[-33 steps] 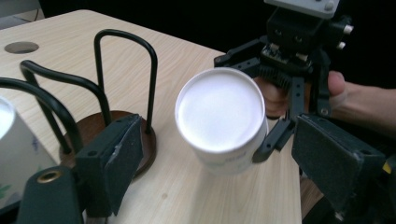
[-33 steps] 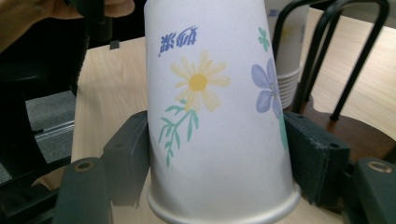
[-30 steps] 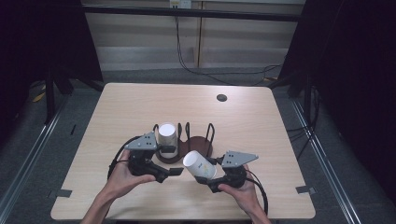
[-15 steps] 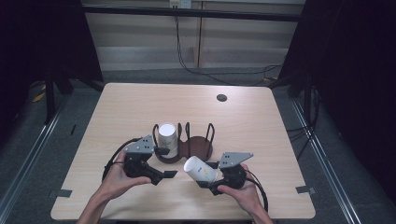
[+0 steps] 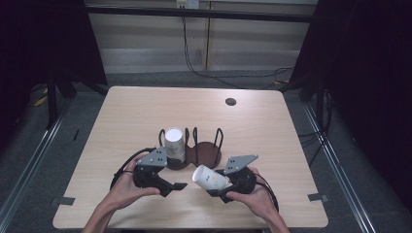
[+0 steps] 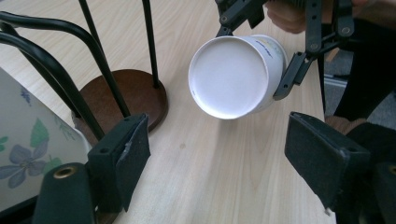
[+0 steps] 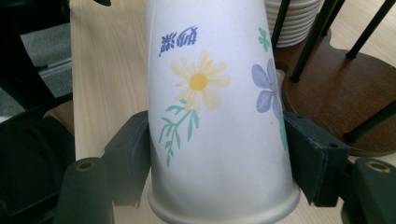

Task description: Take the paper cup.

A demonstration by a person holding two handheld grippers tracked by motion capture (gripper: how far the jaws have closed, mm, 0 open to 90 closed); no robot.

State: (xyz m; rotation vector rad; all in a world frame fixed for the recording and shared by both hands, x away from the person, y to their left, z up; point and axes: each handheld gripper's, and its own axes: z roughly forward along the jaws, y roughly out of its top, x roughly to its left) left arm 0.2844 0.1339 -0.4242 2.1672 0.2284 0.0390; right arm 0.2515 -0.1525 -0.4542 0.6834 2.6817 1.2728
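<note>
A white paper cup (image 7: 215, 116) printed with flowers lies tilted in my right gripper (image 7: 217, 154), whose jaws are shut on it near the rim. From above, that cup (image 5: 210, 178) points its base up and to the left, with the right gripper (image 5: 218, 186) behind it. My left gripper (image 5: 174, 177) is open and has just been closing, with nothing between its jaws. In the left gripper view the cup's round base (image 6: 231, 77) faces my left gripper (image 6: 219, 144) a short way off. A stack of cups (image 5: 174, 141) stands in the left bay of a brown holder (image 5: 206, 153).
Black wire posts rise from the holder's base (image 6: 126, 95), and its right bay (image 7: 345, 88) holds nothing. The cup stack (image 7: 294, 21) is just beyond the held cup. A dark round hole (image 5: 231, 101) sits in the far part of the wooden table (image 5: 136, 116).
My left gripper has drawn back slightly from the cup stack toward the table's near edge. The right gripper and its cup have hardly moved.
</note>
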